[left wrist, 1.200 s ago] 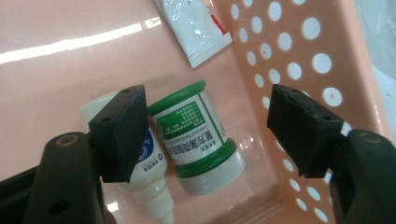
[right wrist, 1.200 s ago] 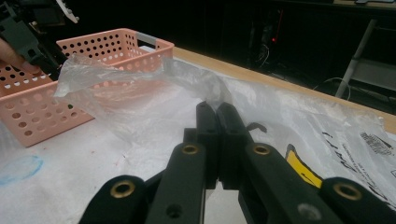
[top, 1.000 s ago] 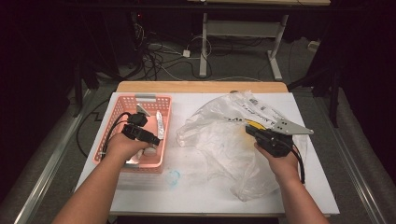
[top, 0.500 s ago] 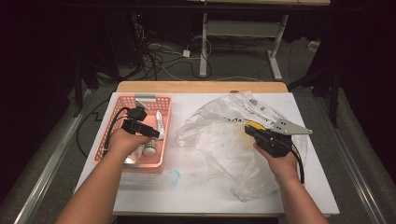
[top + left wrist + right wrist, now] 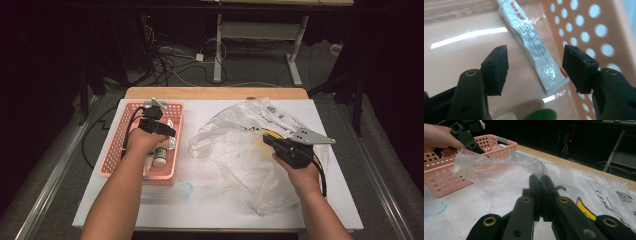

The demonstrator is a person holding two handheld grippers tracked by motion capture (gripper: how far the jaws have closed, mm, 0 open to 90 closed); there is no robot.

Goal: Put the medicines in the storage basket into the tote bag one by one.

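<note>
left claw [image 5: 534, 67] over pink basket [image 5: 120, 145] at counter [image 5: 210, 210] left, jaws apart, nothing between pads, white tube [image 5: 531, 42] lying flat on basket floor just beyond. right claw [image 5: 540, 182] jaws pressed together on clear plastic bag [image 5: 240, 150], spread wide across counter middle and right. small green-capped bottle [image 5: 160, 156] upright in basket under left hand [image 5: 140, 142].

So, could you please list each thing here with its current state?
Left tool: open, over the tube, not touching.
Right tool: shut on the plastic bag.
Tube: lying flat in the basket.
Basket: on the table, holding items.
Plastic bag: crumpled, one edge lifted.
Small bottle: upright in the basket.
</note>
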